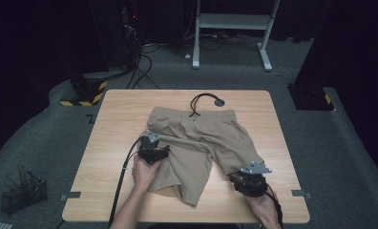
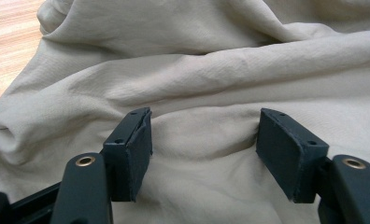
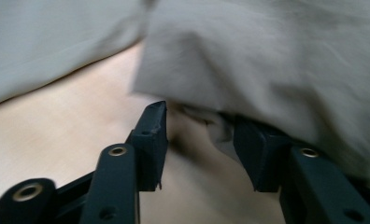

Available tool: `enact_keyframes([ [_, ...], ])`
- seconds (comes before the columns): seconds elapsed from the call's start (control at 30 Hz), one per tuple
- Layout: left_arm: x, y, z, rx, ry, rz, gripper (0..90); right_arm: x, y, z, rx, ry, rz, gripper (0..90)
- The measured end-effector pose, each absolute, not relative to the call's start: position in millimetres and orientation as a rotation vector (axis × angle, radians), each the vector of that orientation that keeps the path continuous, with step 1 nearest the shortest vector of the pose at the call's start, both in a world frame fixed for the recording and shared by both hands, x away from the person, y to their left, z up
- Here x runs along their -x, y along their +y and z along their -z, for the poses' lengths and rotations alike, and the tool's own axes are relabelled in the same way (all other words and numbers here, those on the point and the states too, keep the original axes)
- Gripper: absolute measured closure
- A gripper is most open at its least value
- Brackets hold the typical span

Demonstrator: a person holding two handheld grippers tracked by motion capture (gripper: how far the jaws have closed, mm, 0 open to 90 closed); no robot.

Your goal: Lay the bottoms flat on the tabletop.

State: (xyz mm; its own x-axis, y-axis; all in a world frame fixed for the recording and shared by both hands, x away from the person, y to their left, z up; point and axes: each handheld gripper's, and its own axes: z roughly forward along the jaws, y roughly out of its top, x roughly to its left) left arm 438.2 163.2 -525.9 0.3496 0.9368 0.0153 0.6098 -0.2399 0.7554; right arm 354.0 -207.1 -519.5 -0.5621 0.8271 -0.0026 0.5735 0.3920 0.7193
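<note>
Beige shorts lie spread on the wooden table, waistband at the far side and both legs pointing toward the person. My left gripper rests on the left side of the shorts near the hip. In the left gripper view, it stands open, its pads wide apart over wrinkled cloth. My right gripper is at the hem of the right leg, near the table's front right. Seen from the right gripper view, my right gripper is open, and the hem drapes onto the right pad.
A black cord with a round end lies at the table's far edge, by the waistband. On the floor stand a black wire basket at the left, a striped yellow-black base and a white frame at the back.
</note>
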Motion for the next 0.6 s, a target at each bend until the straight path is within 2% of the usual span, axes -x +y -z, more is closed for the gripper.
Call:
enact_keyframes([
  [0.1,-438,163,526,-1.952,1.346,-0.632,35.8,-368,-204,519,-1.207,2.277,-0.940,56.7],
  [0.13,-438,163,526,-1.952,1.346,-0.631,35.7,-384,-204,517,-1.220,2.274,-0.922,70.0],
  [0.23,-438,163,526,-1.953,1.346,-0.632,35.7,-404,-211,504,-1.263,2.271,-1.039,86.3],
  [0.27,-438,163,526,-1.953,1.346,-0.632,35.7,-404,-211,504,-1.263,2.271,-1.039,86.3],
  [0.47,-438,163,526,-1.955,1.345,-0.632,35.7,-422,-208,448,-1.163,2.209,-1.185,89.1],
  [0.6,-438,163,526,-1.955,1.344,-0.632,35.7,-438,-197,428,-1.138,2.181,-1.227,89.0],
])
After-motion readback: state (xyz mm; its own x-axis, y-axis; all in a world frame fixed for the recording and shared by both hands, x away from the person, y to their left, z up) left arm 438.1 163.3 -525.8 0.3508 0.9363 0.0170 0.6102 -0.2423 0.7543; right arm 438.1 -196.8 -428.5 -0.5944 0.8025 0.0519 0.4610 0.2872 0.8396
